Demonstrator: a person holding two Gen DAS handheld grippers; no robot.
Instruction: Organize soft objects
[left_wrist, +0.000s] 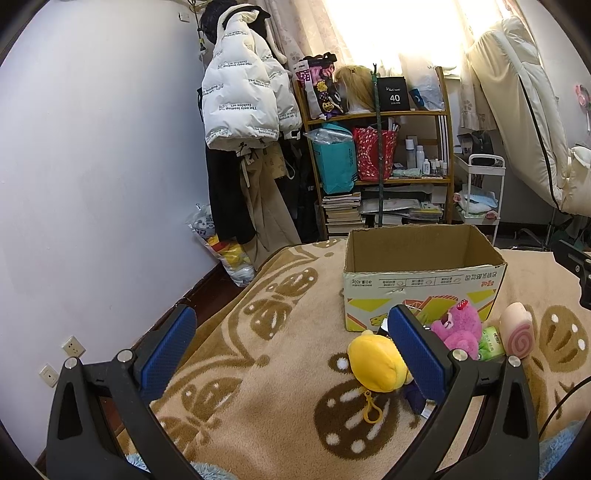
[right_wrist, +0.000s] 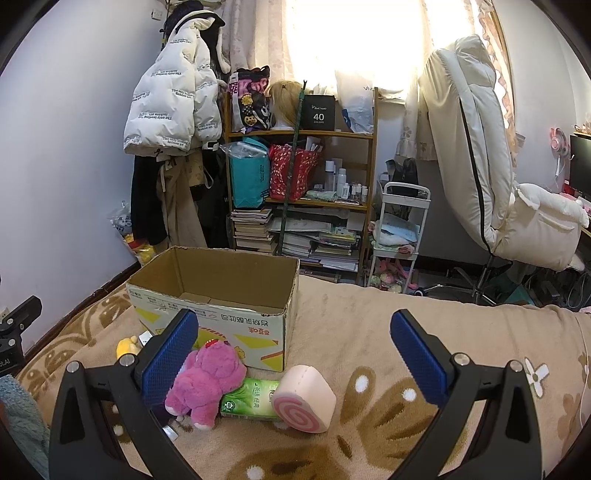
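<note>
An open cardboard box (left_wrist: 421, 291) (right_wrist: 221, 314) stands on a beige blanket. In front of it lie a yellow plush with a clip (left_wrist: 375, 363) (right_wrist: 125, 347), a pink plush bear (left_wrist: 460, 326) (right_wrist: 205, 384), a green tissue pack (left_wrist: 491, 341) (right_wrist: 251, 400) and a pink swirl-roll squishy (left_wrist: 517, 330) (right_wrist: 304, 398). My left gripper (left_wrist: 291, 350) is open and empty, with the yellow plush just inside its right finger. My right gripper (right_wrist: 295, 356) is open and empty above the squishy, the bear at its left finger.
The patterned blanket (left_wrist: 266, 369) (right_wrist: 369, 332) covers the bed. A purple wall (left_wrist: 92, 166) is on the left. Behind stand a cluttered wooden shelf (left_wrist: 380, 147) (right_wrist: 303, 177), hanging coats (left_wrist: 240, 103), a white cart (right_wrist: 402, 229) and a cream chair (right_wrist: 487, 166).
</note>
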